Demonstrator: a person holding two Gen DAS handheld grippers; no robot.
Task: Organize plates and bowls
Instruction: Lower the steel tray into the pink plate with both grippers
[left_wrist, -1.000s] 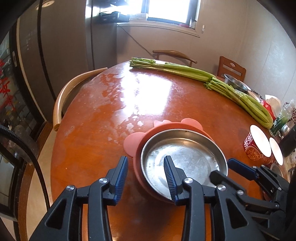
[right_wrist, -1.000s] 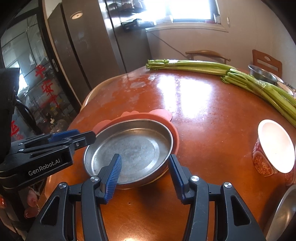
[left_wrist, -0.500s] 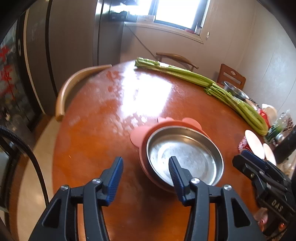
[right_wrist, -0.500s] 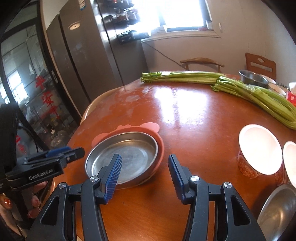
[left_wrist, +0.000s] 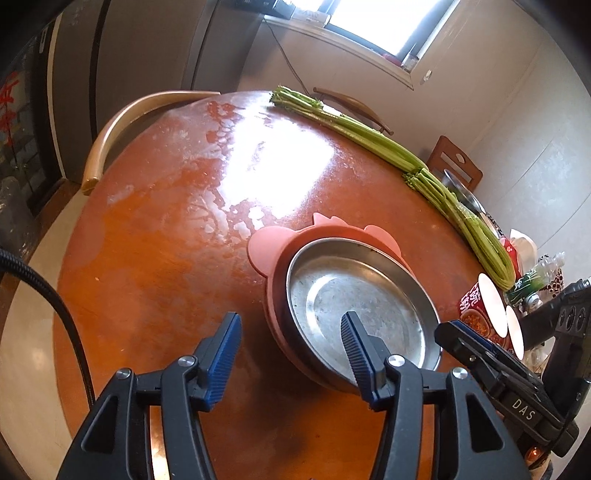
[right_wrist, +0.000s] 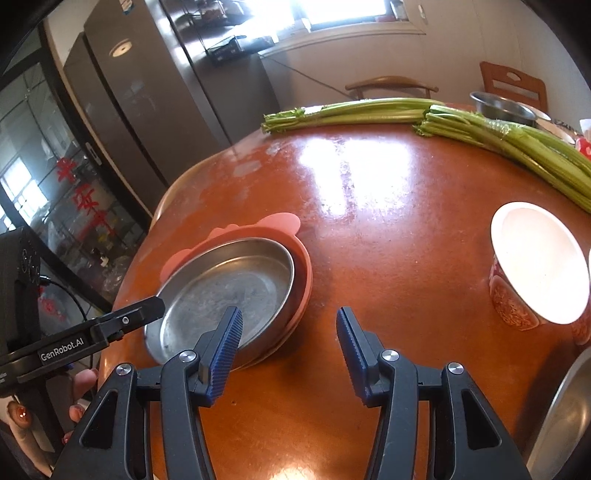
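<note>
A steel plate (left_wrist: 362, 306) (right_wrist: 225, 291) rests inside a pink plate with ears (left_wrist: 273, 251) (right_wrist: 280, 225) on the round brown table (left_wrist: 166, 240). My left gripper (left_wrist: 290, 332) hovers over their near left rim with its jaws opening. One finger is above the steel plate, the other above the table, and neither pad presses on anything. My right gripper (right_wrist: 290, 336) is open near the stack's right edge and holds nothing. Further right stands a red patterned bowl (right_wrist: 535, 266) (left_wrist: 487, 306) with a white inside.
Two celery bunches (right_wrist: 480, 125) lie across the far side of the table, with a steel bowl (right_wrist: 502, 107) behind them. Another steel dish (right_wrist: 565, 417) shows at the near right edge. Chairs (left_wrist: 122, 125) ring the table. A hand (right_wrist: 81, 398) holds the left gripper.
The left gripper's jaws have widened and it has rolled and drawn back a little from the stacked plates. The right gripper has shifted right, bringing the red bowl further into view.
</note>
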